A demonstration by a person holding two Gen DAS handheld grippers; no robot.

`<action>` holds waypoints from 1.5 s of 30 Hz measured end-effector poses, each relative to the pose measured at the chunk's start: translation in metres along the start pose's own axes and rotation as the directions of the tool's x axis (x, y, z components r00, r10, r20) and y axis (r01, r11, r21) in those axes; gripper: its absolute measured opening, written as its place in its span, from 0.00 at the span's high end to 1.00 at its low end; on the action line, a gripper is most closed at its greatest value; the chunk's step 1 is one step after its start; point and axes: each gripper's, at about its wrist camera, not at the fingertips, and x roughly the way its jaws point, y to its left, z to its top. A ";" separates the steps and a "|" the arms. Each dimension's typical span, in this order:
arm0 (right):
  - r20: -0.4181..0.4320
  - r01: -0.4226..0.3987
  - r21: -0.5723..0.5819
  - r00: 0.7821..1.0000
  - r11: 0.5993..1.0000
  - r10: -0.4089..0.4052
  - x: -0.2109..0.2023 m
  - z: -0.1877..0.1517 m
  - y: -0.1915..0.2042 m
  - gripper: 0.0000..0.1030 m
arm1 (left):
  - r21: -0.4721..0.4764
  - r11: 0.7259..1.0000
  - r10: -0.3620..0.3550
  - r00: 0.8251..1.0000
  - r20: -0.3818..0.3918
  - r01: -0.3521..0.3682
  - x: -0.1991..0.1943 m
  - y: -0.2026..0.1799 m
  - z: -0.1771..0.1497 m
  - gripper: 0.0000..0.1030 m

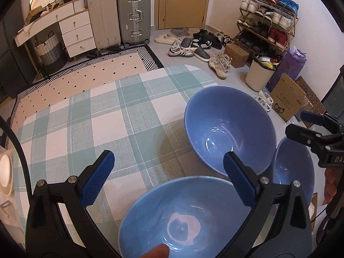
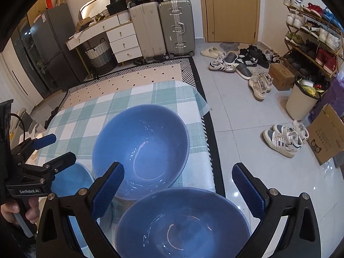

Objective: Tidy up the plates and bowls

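Observation:
Three blue bowls stand upright and empty on a green-and-white checked tablecloth point(image 1: 111, 116). In the left wrist view the far bowl point(image 1: 230, 131) is at the right, the near bowl point(image 1: 185, 217) lies below my open left gripper point(image 1: 167, 178), and the third bowl point(image 1: 294, 169) is at the right edge, partly hidden. My right gripper point(image 2: 178, 189) is open above the third bowl point(image 2: 182, 225), with the far bowl point(image 2: 140, 150) ahead and the near bowl point(image 2: 71, 182) at the left. Each gripper shows in the other's view: the right gripper point(image 1: 305, 126), the left gripper point(image 2: 53, 148).
A white plate point(image 1: 5, 174) sits at the table's left edge. Beyond the table are a patterned rug point(image 1: 86, 75), suitcases point(image 1: 133, 15), a white drawer unit point(image 1: 77, 34), a shoe rack point(image 1: 266, 19), loose shoes, a white bin point(image 2: 301, 103) and cardboard boxes.

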 end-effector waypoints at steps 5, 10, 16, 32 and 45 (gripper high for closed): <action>-0.019 -0.019 0.001 1.000 1.000 0.019 0.014 0.001 -0.002 0.01 | -0.005 1.000 -0.006 1.000 -0.030 0.005 0.019 0.000 0.004 0.02; -0.051 -0.034 -0.001 0.998 0.999 0.033 0.032 0.002 -0.004 0.01 | -0.010 1.000 -0.019 0.999 -0.051 0.018 0.036 -0.001 0.009 0.02; -0.064 -0.028 0.004 0.998 1.000 0.028 0.046 0.007 -0.008 0.09 | -0.002 1.000 -0.011 0.998 -0.067 0.011 0.051 -0.005 0.013 0.06; -0.113 -0.032 -0.029 0.993 0.999 0.029 0.065 0.003 -0.009 0.55 | 0.038 0.995 -0.086 0.990 -0.112 0.091 0.074 -0.020 0.007 0.67; -0.111 -0.016 -0.090 0.994 0.996 0.006 0.070 -0.002 0.006 0.75 | 0.039 0.991 -0.124 0.986 -0.111 0.129 0.076 -0.027 0.006 0.83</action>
